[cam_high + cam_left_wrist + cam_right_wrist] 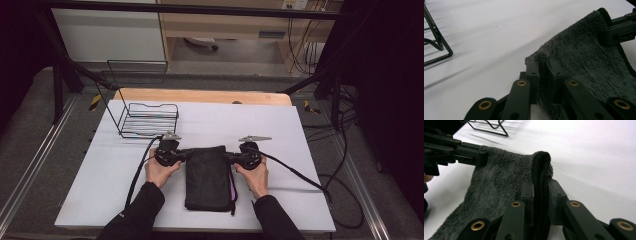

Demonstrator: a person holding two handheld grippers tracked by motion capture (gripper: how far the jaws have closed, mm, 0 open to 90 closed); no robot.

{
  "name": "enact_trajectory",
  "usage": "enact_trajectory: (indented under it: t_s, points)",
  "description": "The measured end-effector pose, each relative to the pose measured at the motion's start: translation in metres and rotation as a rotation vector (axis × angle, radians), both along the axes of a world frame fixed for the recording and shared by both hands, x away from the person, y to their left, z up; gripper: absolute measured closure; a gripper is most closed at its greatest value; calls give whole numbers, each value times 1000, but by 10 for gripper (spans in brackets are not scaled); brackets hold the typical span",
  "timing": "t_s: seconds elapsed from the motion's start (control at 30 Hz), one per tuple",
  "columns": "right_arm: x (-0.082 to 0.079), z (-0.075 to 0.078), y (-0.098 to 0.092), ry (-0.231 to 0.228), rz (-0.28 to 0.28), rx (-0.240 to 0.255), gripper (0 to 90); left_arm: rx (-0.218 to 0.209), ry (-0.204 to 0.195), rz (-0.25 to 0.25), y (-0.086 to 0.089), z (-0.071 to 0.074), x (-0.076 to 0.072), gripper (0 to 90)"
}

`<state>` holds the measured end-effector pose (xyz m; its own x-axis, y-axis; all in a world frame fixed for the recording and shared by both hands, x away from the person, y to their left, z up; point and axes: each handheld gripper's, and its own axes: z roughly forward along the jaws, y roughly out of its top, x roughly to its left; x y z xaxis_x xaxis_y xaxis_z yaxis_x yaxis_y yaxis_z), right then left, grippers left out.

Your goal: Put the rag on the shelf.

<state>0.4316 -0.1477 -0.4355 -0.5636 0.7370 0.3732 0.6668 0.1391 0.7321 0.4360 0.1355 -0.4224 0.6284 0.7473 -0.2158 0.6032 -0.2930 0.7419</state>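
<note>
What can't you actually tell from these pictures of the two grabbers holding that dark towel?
- High view: the purple thing beside the towel; the towel covers most of it.
- High view: where the fingers pinch the towel, too small and dark.
- Left gripper view: most of the wire basket, cut off by the left edge.

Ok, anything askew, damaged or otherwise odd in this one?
Nothing stands out. The dark towel lies folded on the white table, each far corner pinched by the left gripper and right gripper. The wire rack stands upright behind. A purple edge peeks out at the towel's right side.
</note>
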Motion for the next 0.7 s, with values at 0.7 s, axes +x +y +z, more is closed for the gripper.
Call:
enact_trajectory:
  t_s: [0.7]
  points:
    - [-30,29,0,-133,19,-16,779,-24,-116,-38,1,33,-35,809]
